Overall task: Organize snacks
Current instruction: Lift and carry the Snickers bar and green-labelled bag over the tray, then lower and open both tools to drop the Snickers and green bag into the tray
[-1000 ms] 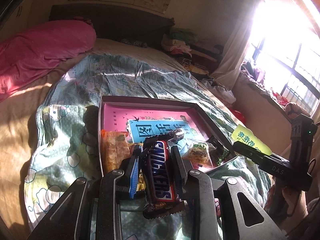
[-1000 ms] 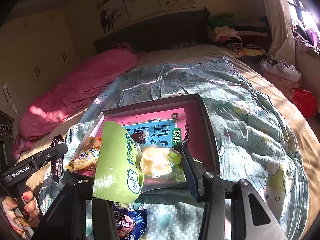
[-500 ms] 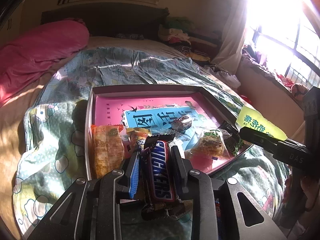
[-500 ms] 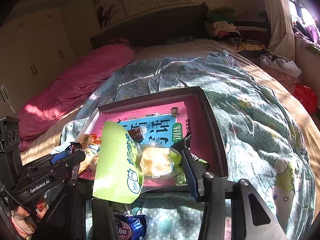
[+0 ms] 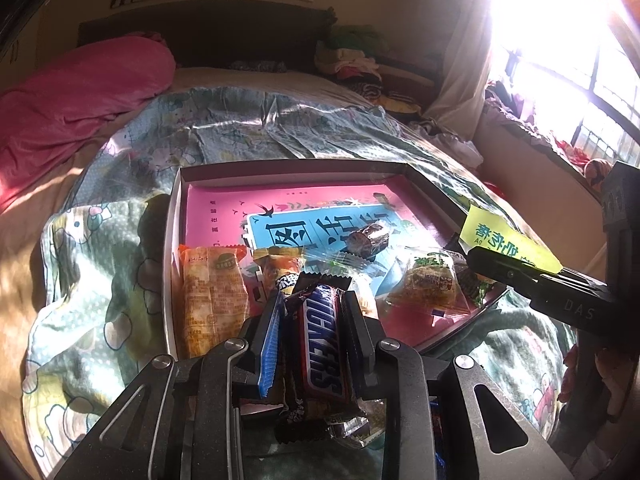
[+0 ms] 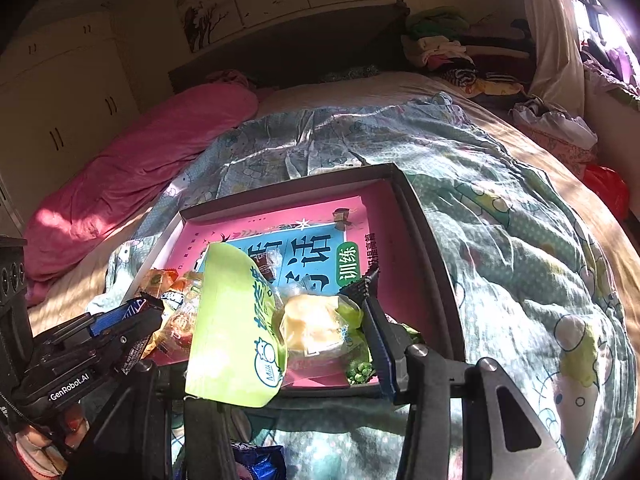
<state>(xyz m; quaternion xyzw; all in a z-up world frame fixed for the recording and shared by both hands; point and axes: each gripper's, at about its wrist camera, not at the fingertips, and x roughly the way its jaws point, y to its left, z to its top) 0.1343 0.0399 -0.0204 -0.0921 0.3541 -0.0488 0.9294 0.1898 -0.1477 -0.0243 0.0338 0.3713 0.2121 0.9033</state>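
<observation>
Both grippers angled down over tray [image 5: 172, 240]; left gripper [image 5: 316, 312] jaws clamp Snickers bar [image 5: 324, 344]; right gripper [image 6: 280, 320] jaws grip green pouch [image 6: 232, 320].

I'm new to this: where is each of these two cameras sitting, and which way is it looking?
Left wrist view: sits on the left gripper, looking forward and down over the Snickers bar it clamps, at the tray on the bed.
Right wrist view: sits on the right gripper, which holds a green snack pack; a hand shows at lower left.
Shared: the tray, the pink pillow, and each other's gripper.
</observation>
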